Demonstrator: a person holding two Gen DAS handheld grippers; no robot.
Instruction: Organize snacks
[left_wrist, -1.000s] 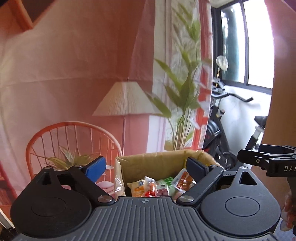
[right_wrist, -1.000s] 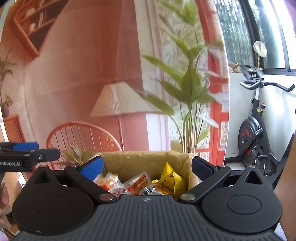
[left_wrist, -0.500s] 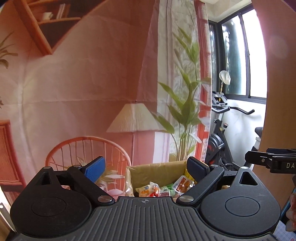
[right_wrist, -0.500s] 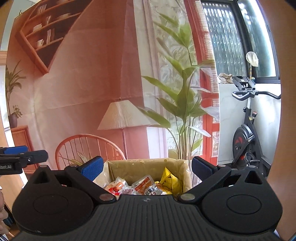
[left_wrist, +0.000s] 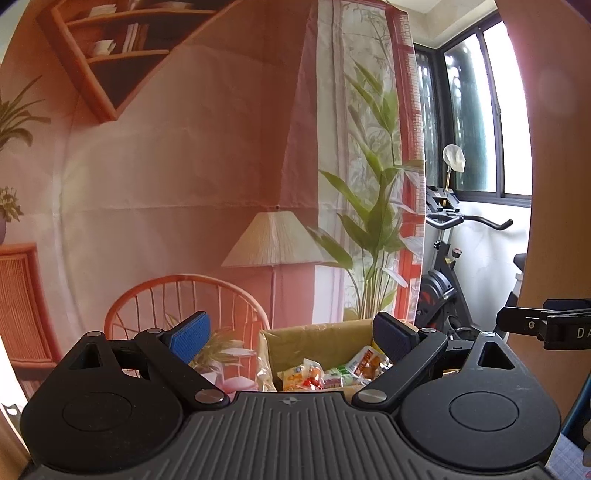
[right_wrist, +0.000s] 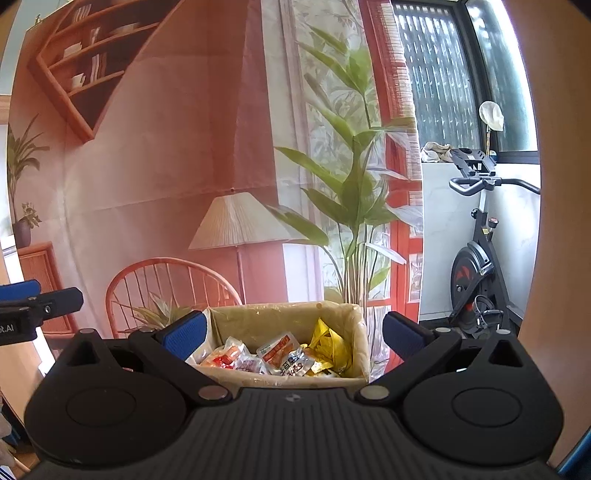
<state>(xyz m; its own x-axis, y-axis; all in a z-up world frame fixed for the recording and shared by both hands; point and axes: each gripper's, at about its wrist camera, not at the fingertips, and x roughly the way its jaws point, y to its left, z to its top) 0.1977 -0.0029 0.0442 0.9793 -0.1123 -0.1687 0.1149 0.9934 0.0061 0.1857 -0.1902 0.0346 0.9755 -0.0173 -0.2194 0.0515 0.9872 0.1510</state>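
The left gripper (left_wrist: 291, 338) is wide open and holds nothing. The right gripper (right_wrist: 293, 338) is wide open too, with nothing between its 2 blue pads. The snacks (right_wrist: 280, 356) lie in a brown box (right_wrist: 288, 317) at the bottom middle of both views, past the fingers.

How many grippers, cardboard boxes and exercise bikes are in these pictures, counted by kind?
grippers: 2, the left gripper and the right gripper, both open
cardboard box: 1
exercise bike: 1
total: 4
The snack packets in the box overlap too much to count.
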